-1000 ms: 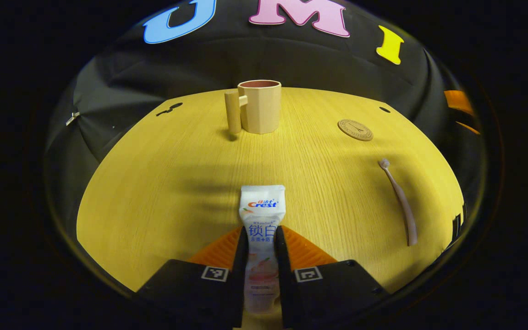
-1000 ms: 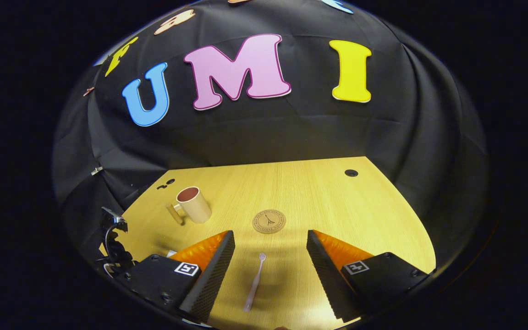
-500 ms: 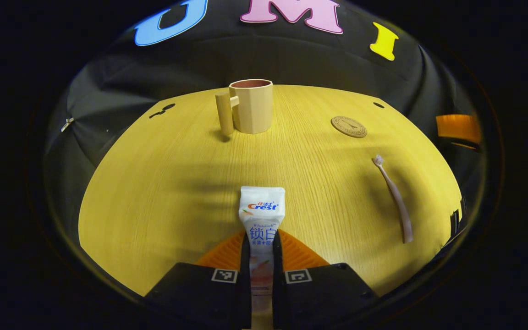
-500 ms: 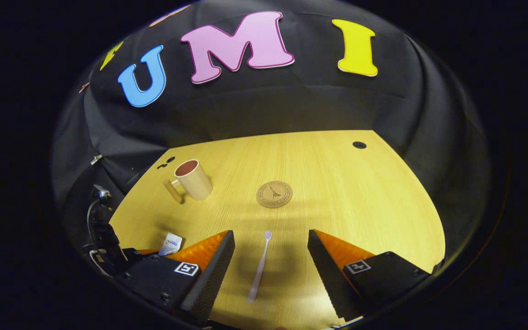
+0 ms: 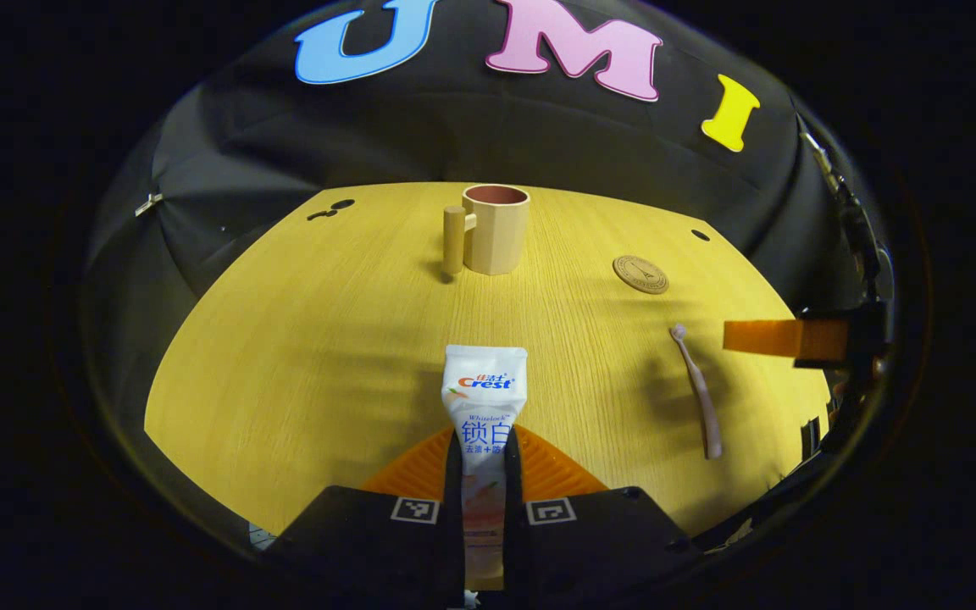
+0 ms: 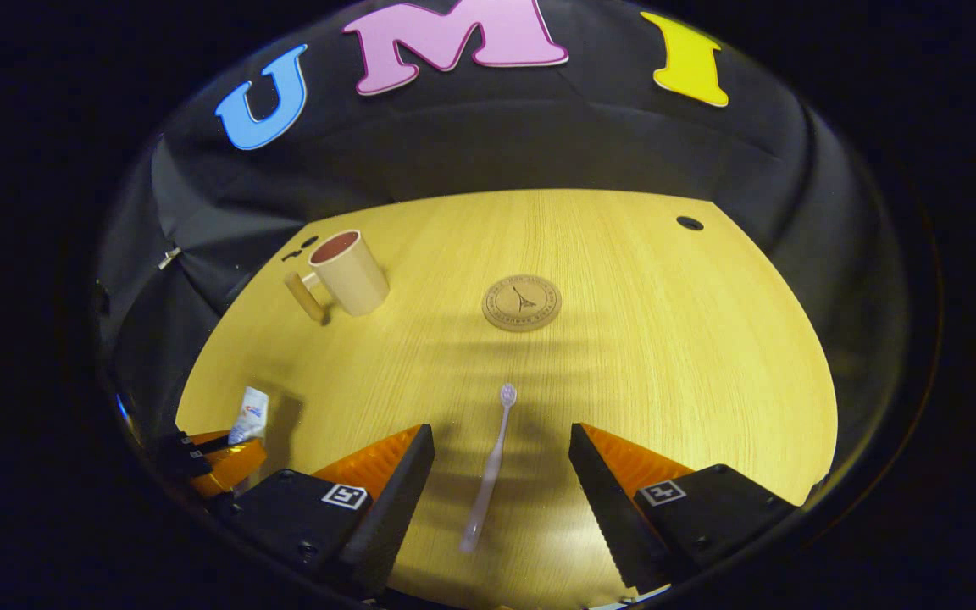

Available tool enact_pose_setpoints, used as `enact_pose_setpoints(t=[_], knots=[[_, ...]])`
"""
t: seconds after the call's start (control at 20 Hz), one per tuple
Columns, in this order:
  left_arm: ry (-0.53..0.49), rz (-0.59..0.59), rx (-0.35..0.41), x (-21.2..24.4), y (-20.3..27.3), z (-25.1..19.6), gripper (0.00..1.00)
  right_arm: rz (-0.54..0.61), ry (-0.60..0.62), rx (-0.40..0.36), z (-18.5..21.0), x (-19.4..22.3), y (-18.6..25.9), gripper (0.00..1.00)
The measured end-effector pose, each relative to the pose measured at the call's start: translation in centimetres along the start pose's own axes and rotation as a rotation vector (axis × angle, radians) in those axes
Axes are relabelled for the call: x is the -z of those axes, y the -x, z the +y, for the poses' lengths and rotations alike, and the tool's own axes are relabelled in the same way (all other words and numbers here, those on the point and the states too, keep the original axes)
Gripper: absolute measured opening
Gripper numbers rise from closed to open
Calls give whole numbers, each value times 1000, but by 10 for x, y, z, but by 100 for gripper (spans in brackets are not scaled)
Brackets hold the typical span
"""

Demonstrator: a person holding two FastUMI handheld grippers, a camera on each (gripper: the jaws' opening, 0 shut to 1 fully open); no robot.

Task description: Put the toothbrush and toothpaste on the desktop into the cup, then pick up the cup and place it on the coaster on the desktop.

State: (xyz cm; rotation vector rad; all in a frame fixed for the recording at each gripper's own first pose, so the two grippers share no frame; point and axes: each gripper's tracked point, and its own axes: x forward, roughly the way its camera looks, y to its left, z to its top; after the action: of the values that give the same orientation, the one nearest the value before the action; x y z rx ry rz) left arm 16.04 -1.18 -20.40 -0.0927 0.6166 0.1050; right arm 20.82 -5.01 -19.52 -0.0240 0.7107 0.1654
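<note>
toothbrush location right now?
In the right gripper view the toothbrush lies flat on the desktop between the open jaws of the right gripper, untouched, bristle end toward the coaster.

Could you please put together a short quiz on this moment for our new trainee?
1. True or false: the left gripper is shut on the white toothpaste tube.
2. Where does the pale pink toothbrush lie? A) in the beige mug with the wooden handle B) flat on the yellow wooden desktop between the right gripper's open fingers C) on the round brown coaster
3. Fill in: the mug stands ___ the coaster.

Key: 1 true; 2 B; 3 apart from (beside, not on).
</note>
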Motion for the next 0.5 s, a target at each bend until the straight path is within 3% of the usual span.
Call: enact_pose_setpoints(t=[0.5], knots=[[-13, 28, -33, 29, 17, 21, 23, 119, 22, 80, -1, 48, -33, 99]])
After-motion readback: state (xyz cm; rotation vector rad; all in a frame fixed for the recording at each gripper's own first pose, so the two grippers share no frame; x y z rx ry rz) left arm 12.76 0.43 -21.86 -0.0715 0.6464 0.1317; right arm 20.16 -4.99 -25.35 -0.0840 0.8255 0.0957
